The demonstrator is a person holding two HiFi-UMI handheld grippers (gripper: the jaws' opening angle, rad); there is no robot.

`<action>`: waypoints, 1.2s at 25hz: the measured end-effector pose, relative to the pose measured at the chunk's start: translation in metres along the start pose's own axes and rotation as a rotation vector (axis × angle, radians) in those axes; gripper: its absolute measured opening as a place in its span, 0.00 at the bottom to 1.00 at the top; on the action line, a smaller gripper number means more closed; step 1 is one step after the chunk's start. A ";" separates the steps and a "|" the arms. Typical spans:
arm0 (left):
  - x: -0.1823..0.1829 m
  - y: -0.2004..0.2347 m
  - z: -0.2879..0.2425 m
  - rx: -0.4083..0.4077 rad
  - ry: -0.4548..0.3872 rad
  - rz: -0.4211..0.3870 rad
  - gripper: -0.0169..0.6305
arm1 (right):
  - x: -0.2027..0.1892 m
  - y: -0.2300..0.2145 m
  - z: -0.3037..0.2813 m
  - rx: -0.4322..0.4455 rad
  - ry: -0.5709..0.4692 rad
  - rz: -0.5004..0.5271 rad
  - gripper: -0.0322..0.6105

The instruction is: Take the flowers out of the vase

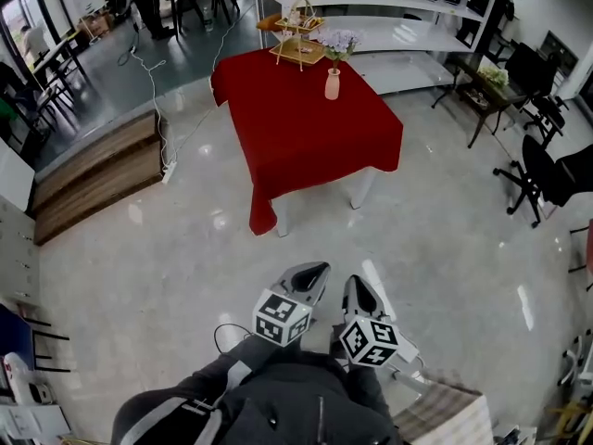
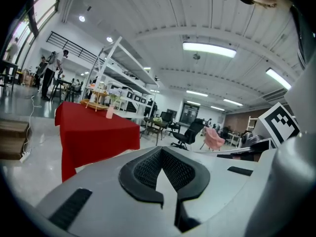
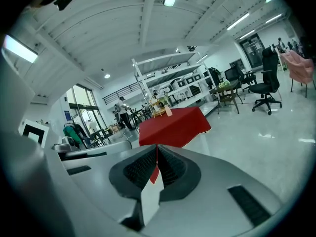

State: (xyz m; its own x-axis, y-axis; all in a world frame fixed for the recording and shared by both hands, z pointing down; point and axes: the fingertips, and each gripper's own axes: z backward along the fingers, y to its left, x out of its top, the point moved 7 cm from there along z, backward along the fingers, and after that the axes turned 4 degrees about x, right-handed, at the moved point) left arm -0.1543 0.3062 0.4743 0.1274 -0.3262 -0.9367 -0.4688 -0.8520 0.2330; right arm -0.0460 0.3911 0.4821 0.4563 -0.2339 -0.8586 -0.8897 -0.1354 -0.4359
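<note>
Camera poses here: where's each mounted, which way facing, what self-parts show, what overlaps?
Head view: on the person's head, steeply down and ahead at the red table; shows the torso, left tongs, right tongs.
Left gripper view: on left tongs, roughly level toward the table; own shut jaws, right tongs at right edge.
Right gripper view: on right tongs, same heading; own shut jaws, left tongs at left.
Shared: all see the table with vase.

Two claws, left (image 1: 311,273) and right (image 1: 358,287), one red table (image 1: 306,133), one vase (image 1: 332,85), one tiered stand (image 1: 298,46).
</note>
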 end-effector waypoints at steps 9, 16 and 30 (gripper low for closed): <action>0.033 0.035 -0.051 -0.015 -0.008 0.001 0.04 | 0.035 -0.019 -0.067 0.002 0.008 -0.002 0.07; 0.057 0.068 -0.080 -0.004 -0.012 0.021 0.04 | 0.062 -0.019 -0.112 0.025 0.014 0.018 0.07; 0.093 0.135 -0.134 0.002 -0.005 0.028 0.04 | 0.098 -0.024 -0.195 0.025 0.031 -0.007 0.07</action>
State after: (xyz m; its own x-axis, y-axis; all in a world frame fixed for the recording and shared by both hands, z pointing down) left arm -0.0885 0.1055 0.4538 0.1100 -0.3479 -0.9311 -0.4736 -0.8419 0.2587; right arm 0.0233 0.1839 0.4611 0.4622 -0.2627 -0.8470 -0.8865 -0.1132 -0.4487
